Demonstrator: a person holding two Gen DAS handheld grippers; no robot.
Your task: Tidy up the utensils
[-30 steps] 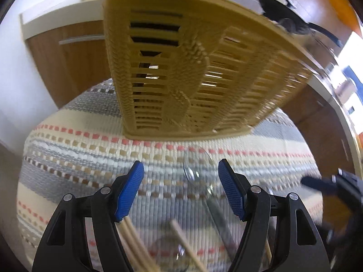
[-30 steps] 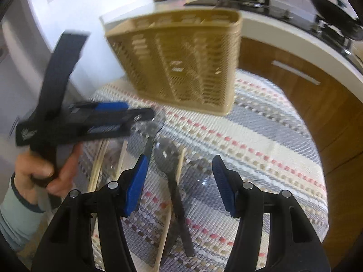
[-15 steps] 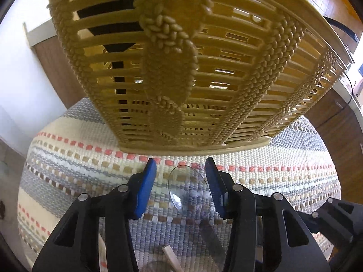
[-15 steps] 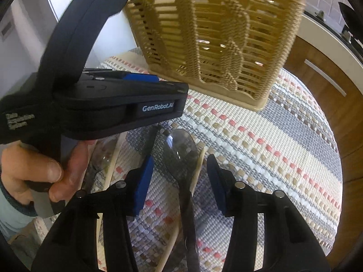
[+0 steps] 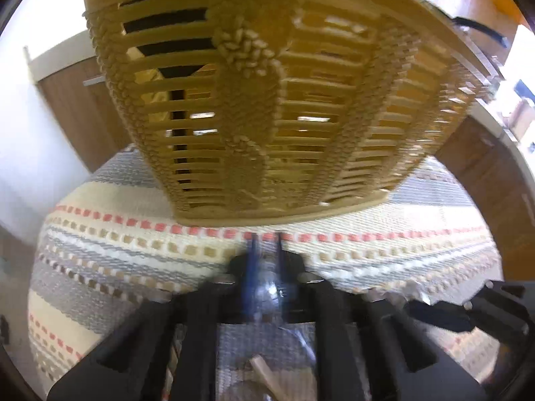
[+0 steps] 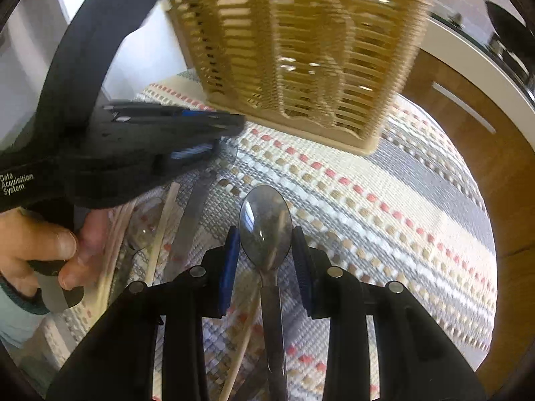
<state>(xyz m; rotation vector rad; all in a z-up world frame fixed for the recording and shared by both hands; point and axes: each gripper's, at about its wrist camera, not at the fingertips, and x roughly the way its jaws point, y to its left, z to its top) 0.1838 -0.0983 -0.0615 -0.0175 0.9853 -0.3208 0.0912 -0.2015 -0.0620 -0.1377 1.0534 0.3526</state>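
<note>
L gripper (image 5: 265, 250): jaws nearly together on a clear plastic spoon (image 5: 271, 292); looks pinched at the bowl end, blur hides exact contact pt. Low over the mat, just short of the basket foot.
R gripper (image 6: 265, 257): jaws narrow but apart, one each side of a grey translucent spoon (image 6: 265, 230); no firm contact seen, so not holding yet.
Grey spoon pos: flat on the mat, bowl up and fwd between the pads, handle running back under the gripper.
Basket (image 5: 267, 100): tan slatted plastic, upright on the mat, beyond both grippers. No utensils visible inside thru the slats.
Other utensils: wooden chopsticks (image 6: 160, 230) and more clear cutlery lie left of the grey spoon, overlapping.
Surface: covered by striped woven mat (image 6: 384, 220).
Handling (judgement): spoons thin plastic, v. light, smooth, prob slippery; may flex or pop out if squeezed at the curved bowl.
Grip pt (judgement): neck, where bowl meets handle — flatter, stiffer.
Risk: mat weave snagging a pad on the lift.
</note>
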